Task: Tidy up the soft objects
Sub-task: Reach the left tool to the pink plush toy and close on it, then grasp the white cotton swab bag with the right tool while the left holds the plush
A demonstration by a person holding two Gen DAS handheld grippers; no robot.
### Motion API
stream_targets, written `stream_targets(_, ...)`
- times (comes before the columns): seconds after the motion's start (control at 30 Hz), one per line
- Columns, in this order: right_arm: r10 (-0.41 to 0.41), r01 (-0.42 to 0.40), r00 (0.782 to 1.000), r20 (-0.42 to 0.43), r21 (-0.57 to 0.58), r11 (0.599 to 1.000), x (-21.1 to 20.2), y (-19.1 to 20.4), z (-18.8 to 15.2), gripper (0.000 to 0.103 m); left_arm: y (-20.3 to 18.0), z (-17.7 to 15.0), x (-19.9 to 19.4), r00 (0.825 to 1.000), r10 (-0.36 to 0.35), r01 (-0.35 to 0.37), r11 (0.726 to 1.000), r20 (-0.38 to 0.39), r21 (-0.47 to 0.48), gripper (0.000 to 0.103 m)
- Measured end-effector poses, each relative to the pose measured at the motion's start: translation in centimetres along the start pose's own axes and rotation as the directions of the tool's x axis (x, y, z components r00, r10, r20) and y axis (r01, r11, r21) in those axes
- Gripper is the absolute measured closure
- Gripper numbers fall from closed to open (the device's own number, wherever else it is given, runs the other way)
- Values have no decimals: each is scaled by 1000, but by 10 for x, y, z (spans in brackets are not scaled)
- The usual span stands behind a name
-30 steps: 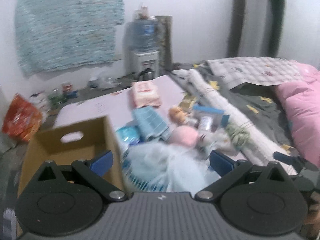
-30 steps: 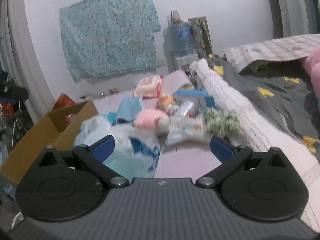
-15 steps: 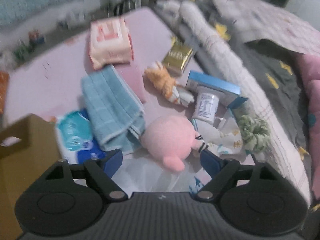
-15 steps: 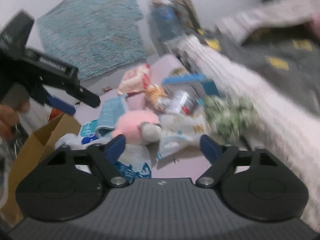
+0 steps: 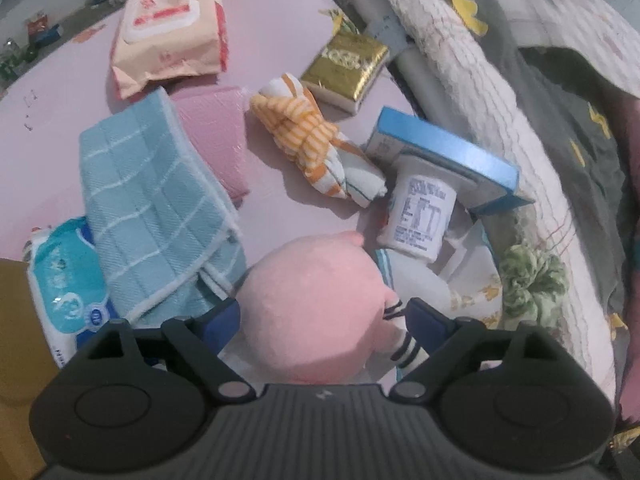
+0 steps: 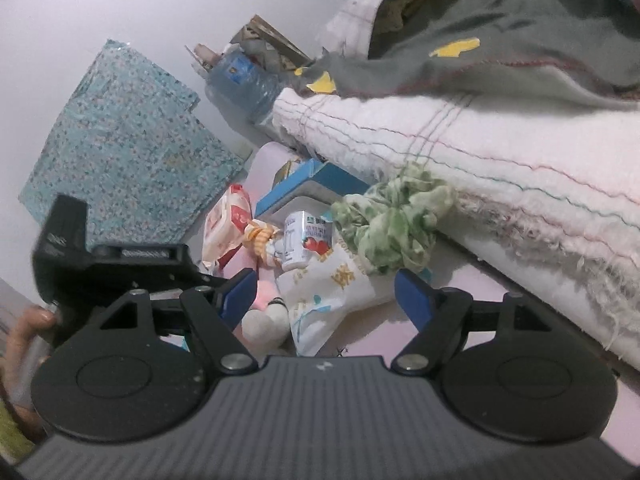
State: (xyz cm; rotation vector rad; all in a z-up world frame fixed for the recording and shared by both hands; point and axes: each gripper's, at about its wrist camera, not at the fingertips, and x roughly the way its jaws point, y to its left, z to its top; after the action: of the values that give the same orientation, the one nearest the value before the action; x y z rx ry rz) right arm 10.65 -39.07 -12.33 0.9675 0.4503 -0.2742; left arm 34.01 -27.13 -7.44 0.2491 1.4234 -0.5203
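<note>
Pink plush toy (image 5: 316, 304) is my landmark: it lies on the pale pink mat (image 5: 60, 92), and my left claw (image 5: 320, 320) points steeply down at it with a blue pad on either side. The jaws are opening; the toy sits between them, and I cannot tell whether the pads touch its sides. Just left of the toy is a folded blue towel (image 5: 148, 208), partly over a blue-and-white tissue pack (image 5: 68, 284). Beyond the toy lies a knotted orange-striped cloth (image 5: 312, 140), with a pink wipes pack (image 5: 168, 24) farther off and a gold packet (image 5: 348, 64) near that. Right of the toy stands a small white bottle (image 5: 420, 212) against a blue box (image 5: 448, 152), and a green scrunchie (image 5: 532, 276) lies farther right by the white blanket (image 5: 460, 60). My right claw (image 6: 324, 292) is spread wide, empty, over a printed white cloth (image 6: 332, 292) beside the toy, with the scrunchie just past it
</note>
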Motion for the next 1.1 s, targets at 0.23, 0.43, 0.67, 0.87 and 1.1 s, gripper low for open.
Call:
stream_targets(0.23, 11, -11, 1000, 1, 60, 998, -1, -12, 8, 27, -8, -2, 13, 995, 95, -95, 995, -1, 35, 14)
stream_targets(0.43, 81, -64, 993, -88, 184, 981, 21, -23, 0, 27, -8, -4, 10, 993, 111, -112, 993, 36, 33, 22)
stream_targets(0.67, 46, -20, 995, -86, 279, 960, 63, -19, -3, 30, -7, -9, 6, 994, 97, -100, 994, 55, 44, 26)
stream_targets(0.87, -7, 22, 999, -47, 327, 945, 87, -15, -6, 42, -9, -11, 6, 992, 105, -109, 993, 63, 55, 27)
stream_targets(1.1, 45, -24, 998, -50, 360, 933, 96, -21, -3, 76, -13, -16, -4, 991, 100, -106, 992, 85, 67, 28)
